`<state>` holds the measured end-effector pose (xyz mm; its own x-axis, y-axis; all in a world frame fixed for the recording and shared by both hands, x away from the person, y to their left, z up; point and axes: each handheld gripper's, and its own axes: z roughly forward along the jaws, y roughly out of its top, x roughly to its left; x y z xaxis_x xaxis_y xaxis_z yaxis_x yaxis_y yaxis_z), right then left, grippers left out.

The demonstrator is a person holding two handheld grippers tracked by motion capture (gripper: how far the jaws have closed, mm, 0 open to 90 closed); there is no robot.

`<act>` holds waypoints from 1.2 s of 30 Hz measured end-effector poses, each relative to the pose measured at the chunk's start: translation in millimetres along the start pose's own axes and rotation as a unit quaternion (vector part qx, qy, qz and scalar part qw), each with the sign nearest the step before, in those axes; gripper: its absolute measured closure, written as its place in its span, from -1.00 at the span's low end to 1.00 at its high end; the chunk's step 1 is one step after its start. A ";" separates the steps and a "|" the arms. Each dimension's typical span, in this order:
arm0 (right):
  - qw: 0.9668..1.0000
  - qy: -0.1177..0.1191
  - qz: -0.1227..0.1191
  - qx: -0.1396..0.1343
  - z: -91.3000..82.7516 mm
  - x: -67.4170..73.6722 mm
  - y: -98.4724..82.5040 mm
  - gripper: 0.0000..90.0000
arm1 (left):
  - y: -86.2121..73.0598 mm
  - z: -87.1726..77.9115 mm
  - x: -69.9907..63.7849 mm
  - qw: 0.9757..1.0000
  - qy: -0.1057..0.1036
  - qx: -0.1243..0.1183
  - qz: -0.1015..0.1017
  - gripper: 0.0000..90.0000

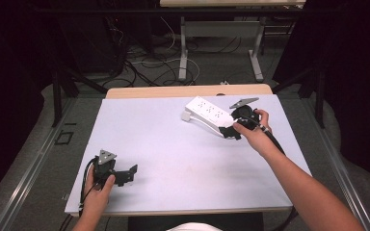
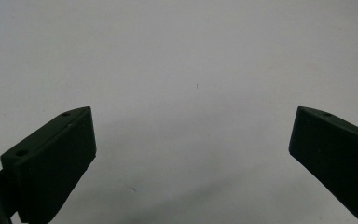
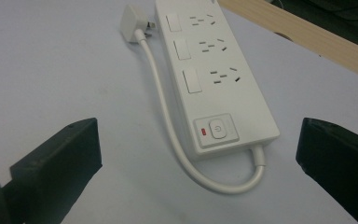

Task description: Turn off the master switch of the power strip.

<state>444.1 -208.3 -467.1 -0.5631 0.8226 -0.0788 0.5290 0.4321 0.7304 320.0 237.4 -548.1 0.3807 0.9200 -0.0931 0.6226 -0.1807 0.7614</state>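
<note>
Right hand: the right gripper is held at the far right part of the table; the forearm comes in from the bottom right and slants up to the left; the hand wraps around the black body from the right side.
Right gripper: its jaws stand wide apart; nothing sits between the pads; it points at the near end of the power strip.
Power strip: white, lying flat on the table just in front of the right gripper; three sockets in a row, each with a white switch; a power button with a small red light beside it sits at the near end.
Cord: the white cord loops out of the near end and runs along the strip to the white plug.
Left hand: the left gripper rests low near the front left of the table; well apart from the strip; fingers curl around its back.
Left gripper: jaws wide apart over bare table; holding nothing.
</note>
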 end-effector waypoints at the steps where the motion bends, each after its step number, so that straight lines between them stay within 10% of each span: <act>1: 1.000 0.003 0.008 -0.003 -1.1 1.2 -1.3 -1.00 | 0.0 -0.1 0.0 1.000 0.000 -0.001 0.000 -0.98; 36: 0.997 -0.015 0.021 -0.068 -68.9 6.6 -95.3 -0.99 | -0.2 -2.7 1.7 1.000 0.003 -0.003 0.000 -0.98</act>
<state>346.2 -269.4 -490.4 -0.5224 0.8502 -0.0648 0.4592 0.3445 0.8188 318.6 239.9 -546.8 0.3775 0.9217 -0.0891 0.6188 -0.1796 0.7647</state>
